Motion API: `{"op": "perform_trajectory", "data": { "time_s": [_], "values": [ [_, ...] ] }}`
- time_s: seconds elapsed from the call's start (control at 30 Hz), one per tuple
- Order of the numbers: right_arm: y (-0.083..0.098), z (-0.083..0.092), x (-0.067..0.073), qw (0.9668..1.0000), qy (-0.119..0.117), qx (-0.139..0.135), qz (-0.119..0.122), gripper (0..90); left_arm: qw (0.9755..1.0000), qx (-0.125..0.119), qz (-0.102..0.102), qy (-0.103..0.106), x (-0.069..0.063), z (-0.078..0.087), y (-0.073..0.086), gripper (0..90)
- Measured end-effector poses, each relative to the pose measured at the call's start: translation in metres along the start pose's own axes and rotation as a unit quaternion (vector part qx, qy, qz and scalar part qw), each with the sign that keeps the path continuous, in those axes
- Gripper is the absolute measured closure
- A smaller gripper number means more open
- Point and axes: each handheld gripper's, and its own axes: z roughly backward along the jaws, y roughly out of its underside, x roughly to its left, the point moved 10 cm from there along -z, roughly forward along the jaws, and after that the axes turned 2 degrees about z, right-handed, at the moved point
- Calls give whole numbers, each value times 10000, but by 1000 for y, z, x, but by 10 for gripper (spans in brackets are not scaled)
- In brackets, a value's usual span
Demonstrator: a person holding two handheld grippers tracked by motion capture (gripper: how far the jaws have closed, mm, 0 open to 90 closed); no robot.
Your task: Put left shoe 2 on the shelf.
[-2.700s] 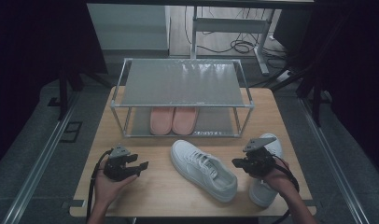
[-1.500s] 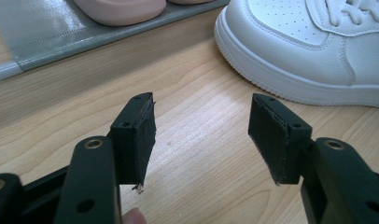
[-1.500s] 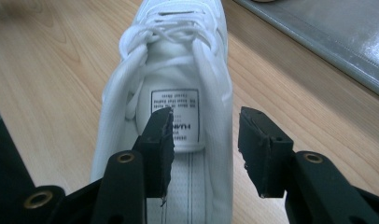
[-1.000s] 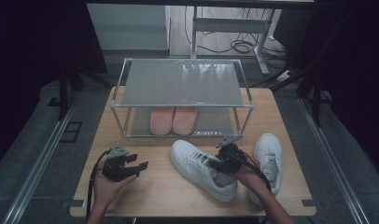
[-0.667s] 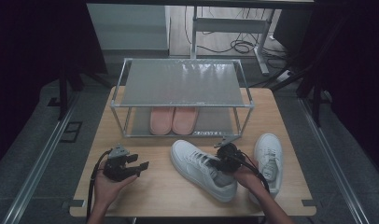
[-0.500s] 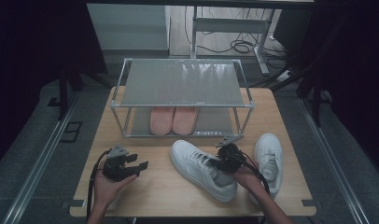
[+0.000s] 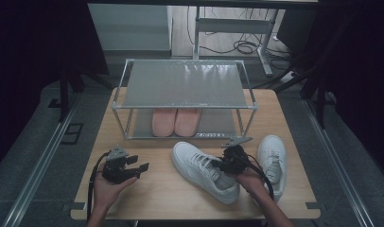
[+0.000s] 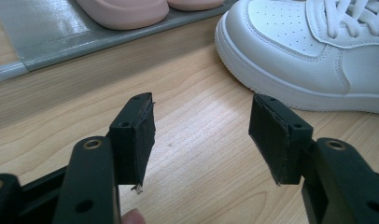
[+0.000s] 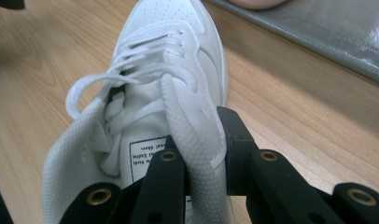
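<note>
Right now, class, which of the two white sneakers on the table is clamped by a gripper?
The angled white sneaker nearer the table's middle: the right gripper pinches its collar wall. The other white sneaker, by the right edge, lies untouched.

The white sneaker [image 7: 205, 171] sits upright and laced on its sole, toe pointing away from the right gripper [image 9: 197, 154], whose jaws pinch the padded side wall of its collar, one inside, one outside.

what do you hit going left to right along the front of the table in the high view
left gripper → white sneaker lying at an angle → right gripper clamped on its collar → second white sneaker
</note>
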Motion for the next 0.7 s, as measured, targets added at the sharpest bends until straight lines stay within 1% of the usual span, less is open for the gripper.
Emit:
{"op": "perform_trajectory", "data": {
  "time_s": [0.2,0.33,0.43,0.47,0.5,0.53,0.57,0.7],
  "values": [
    [-6,6,5,9996,-81,-258,10,811,10000,5,-3,-4,0,0,0,415],
    [-10,14,5,9988,-130,-462,-47,811,10000,5,6,-21,1,0,0,415],
    [-13,22,5,9977,-220,-628,-129,812,10000,2,3,-20,1,0,0,415],
    [-13,22,5,9977,-220,-628,-129,812,10000,2,3,-20,1,0,0,415],
    [-15,27,6,9970,-257,-725,-131,812,10000,3,4,-19,1,0,0,415],
    [-15,27,6,9970,-257,-725,-131,812,10000,6,2,-21,1,0,0,415],
    [-17,33,7,9963,-288,-801,-134,812,10000,12,6,-20,1,0,0,415],
    [-22,45,5,9948,-299,-962,-145,814,10000,23,6,-21,0,-1,0,413]
  ]
}}
